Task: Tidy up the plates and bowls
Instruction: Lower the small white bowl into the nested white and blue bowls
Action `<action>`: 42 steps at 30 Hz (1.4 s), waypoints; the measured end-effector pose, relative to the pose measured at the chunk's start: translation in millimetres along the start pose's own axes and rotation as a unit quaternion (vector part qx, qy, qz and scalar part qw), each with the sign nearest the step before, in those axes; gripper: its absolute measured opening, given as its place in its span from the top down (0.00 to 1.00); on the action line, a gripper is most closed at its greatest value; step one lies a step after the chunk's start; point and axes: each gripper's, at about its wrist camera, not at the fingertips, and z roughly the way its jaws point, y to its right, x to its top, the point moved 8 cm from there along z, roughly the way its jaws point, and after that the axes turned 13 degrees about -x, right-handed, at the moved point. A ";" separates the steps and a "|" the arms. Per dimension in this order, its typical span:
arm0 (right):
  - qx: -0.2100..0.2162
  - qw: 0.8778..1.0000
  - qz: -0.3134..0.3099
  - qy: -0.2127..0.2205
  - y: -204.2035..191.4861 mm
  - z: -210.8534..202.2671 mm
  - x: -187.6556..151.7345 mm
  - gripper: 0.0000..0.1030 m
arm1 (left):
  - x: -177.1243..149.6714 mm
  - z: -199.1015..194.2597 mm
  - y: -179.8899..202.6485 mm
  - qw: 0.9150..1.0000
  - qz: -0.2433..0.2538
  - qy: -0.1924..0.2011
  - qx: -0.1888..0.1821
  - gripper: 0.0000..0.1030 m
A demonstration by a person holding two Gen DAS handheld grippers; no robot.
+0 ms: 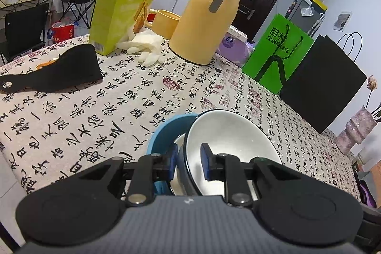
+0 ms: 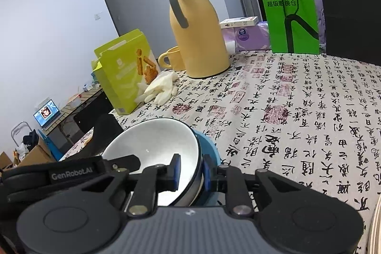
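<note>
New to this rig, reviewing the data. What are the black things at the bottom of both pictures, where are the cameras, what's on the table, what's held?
No robot arm here: a person holds a handheld two-finger tool in each hand, each with a fisheye camera looking along its fingers. One picture is from the left tool, the other from the right tool. Both are clamped on the rim of the same white bowl, from opposite sides; it sits tilted in a blue bowl. On the calligraphy tablecloth also stand a yellow thermos jug, a yellow mug, a green snack box, white gloves and a green paper bag.
</note>
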 end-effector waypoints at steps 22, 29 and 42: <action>-0.002 1.000 -0.007 0.010 5.0 4.3 4.9 0.95 | 4.9 3.9 1.7 0.998 0.050 -0.043 0.008 0.82; 0.007 1.000 0.000 0.005 4.7 5.0 3.3 0.94 | 11.1 -8.0 -0.6 0.999 0.045 -0.016 0.020 0.81; 0.016 1.000 0.014 0.005 7.6 7.0 4.4 0.92 | 16.6 -10.4 -7.4 0.999 0.039 0.003 0.024 0.81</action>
